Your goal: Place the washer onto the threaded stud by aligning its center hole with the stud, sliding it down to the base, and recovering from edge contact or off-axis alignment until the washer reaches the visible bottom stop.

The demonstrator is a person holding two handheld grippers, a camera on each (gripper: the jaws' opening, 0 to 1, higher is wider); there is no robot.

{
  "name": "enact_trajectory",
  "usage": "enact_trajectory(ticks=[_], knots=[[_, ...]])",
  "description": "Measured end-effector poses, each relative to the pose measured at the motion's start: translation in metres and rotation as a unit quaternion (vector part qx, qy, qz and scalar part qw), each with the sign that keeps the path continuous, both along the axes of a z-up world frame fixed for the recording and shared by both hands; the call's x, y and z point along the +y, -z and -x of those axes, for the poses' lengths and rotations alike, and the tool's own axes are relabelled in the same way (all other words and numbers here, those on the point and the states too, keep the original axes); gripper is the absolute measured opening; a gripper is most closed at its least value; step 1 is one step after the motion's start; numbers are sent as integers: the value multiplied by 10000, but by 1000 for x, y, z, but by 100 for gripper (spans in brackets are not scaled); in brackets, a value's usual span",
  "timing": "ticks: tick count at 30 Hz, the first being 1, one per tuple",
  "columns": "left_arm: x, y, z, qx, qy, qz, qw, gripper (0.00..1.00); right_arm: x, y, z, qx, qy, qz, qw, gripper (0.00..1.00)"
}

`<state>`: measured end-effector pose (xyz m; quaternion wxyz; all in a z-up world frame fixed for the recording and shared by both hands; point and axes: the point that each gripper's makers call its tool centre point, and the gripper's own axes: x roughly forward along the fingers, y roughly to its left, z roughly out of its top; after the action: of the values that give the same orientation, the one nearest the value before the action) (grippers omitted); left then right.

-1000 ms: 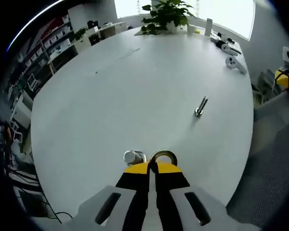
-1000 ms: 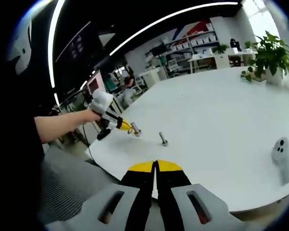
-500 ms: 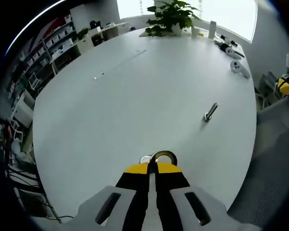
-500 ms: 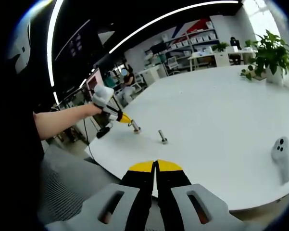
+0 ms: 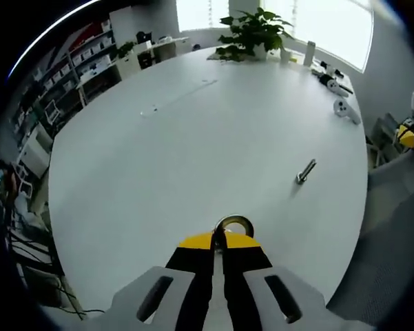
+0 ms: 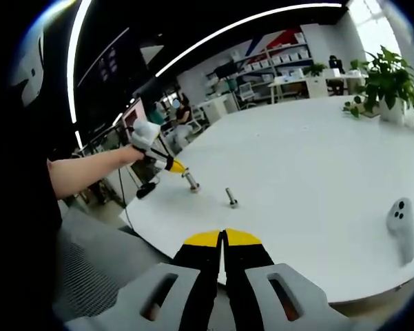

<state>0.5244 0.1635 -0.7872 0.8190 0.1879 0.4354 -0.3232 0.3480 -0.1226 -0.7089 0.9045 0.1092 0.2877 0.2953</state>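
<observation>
My left gripper is shut on the rim of a metal washer, which sticks out flat past its yellow tips above the white table. In the right gripper view, a hand holds that left gripper just up and left of an upright threaded stud. The washer sits at the stud's top, and whether they touch is unclear. A second bolt stands a little to the right, the same bolt that shows off to the right in the left gripper view. My right gripper is shut and empty, near the table edge.
A white controller lies near the right edge of the table. A potted plant and small items stand at the far end. Shelves and desks line the room behind. The table rim is close to my right gripper.
In the left gripper view the stud has slid from beside the jaws to out of sight under them. In the right gripper view the left gripper has lifted slightly, over the stud's top.
</observation>
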Motion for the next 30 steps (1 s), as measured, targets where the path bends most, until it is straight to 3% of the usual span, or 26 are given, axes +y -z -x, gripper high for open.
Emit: enact_trajectory(ticks=[9, 17, 30], knots=[[10, 10, -3, 83, -59, -263, 9996, 1, 2, 0, 0, 4, -26, -22, 10000, 4], [9, 10, -10, 3, -232, -132, 9996, 2, 4, -1, 0, 11, -35, -46, 10000, 4], [10, 9, -10, -72, 32, -189, 9998, 5, 4, -2, 1, -4, -24, -74, 10000, 4]])
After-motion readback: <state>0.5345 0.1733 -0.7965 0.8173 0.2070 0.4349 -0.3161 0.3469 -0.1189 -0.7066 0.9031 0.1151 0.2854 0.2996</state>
